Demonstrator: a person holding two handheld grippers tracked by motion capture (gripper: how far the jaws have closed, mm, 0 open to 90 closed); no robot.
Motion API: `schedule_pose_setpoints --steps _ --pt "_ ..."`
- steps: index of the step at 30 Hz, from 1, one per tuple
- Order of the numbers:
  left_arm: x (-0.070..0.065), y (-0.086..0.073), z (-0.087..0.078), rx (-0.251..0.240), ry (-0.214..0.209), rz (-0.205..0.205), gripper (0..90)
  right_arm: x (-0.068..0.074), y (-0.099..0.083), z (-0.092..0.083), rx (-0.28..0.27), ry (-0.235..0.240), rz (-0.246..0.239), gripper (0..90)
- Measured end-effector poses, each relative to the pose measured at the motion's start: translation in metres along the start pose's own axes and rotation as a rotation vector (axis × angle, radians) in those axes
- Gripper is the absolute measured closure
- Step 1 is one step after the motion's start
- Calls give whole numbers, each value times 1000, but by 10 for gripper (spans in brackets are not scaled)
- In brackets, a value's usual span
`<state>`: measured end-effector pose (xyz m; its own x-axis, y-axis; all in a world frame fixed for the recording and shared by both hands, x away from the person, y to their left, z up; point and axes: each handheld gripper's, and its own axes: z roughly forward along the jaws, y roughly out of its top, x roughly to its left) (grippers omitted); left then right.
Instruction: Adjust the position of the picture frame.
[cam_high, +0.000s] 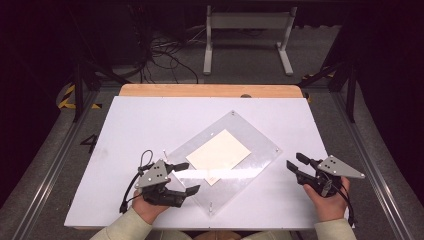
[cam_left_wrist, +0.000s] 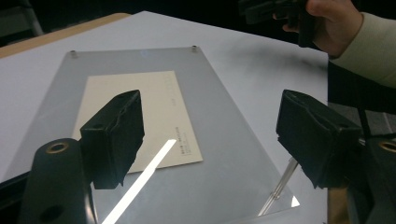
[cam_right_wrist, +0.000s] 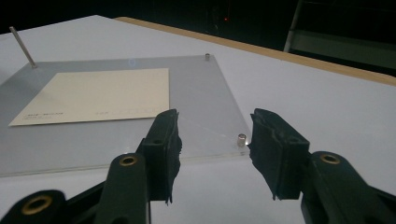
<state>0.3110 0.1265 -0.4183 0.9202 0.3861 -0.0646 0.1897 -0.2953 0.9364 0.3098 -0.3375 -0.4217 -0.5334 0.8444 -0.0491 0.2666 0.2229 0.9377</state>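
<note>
The clear acrylic plate (cam_high: 250, 162) lies flat on the white surface (cam_high: 150, 120), turned so that its corners point toward and away from the person — a diamond in the high view. Its long axis runs from the near-left, by the left hand-held gripper (cam_high: 187, 177), to the far-right. It is a transparent rectangular sheet with a small metal standoff at each corner; one of them shows in the right gripper view as a short silver peg (cam_right_wrist: 241, 139), and in the left gripper view the near corner carries a taller thin pin (cam_left_wrist: 281, 179). A bright streak of reflected light crosses its near half. Under the plate sits a cream card (cam_high: 218, 154), rectangular, turned the same way as the plate, with a line of small print along one short edge.

The left hand-held gripper hovers at the plate's near-left edge, jaws wide apart with nothing between them, the card and the plate seen through the gap. The right hand-held gripper (cam_high: 295, 167) is just off the plate's right corner, above bare surface — jaws apart and empty, pointing toward that corner peg
</note>
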Motion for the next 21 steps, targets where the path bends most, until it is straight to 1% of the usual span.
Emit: schedule_pose_setpoints --steps 1,3,7,9,11,12,15,18,21 --pt "-1 0 2 7 -10 8 238 0 -1 -1 4 -4 2 510" --pt "-2 1 6 11 -32 11 237 0 -2 -2 7 -4 0 510" --pt "-3 1 10 25 -57 14 235 1 -3 -2 17 -8 -7 508" --pt "-3 0 13 36 -82 16 235 2 -3 -2 17 -6 -11 507" --pt "-4 -1 16 51 -97 15 232 2 -4 -2 21 -3 -10 505" --pt "-4 -1 16 51 -97 15 232 2 -4 -2 22 -2 -12 505" --pt "-6 -2 22 79 -116 26 233 2 -4 -2 26 -3 -13 504" --pt "-6 -4 27 108 -134 5 234 2 -5 -3 27 -3 -8 502" --pt "-8 -5 31 129 -155 10 239 2 -5 -2 31 -2 -6 499"
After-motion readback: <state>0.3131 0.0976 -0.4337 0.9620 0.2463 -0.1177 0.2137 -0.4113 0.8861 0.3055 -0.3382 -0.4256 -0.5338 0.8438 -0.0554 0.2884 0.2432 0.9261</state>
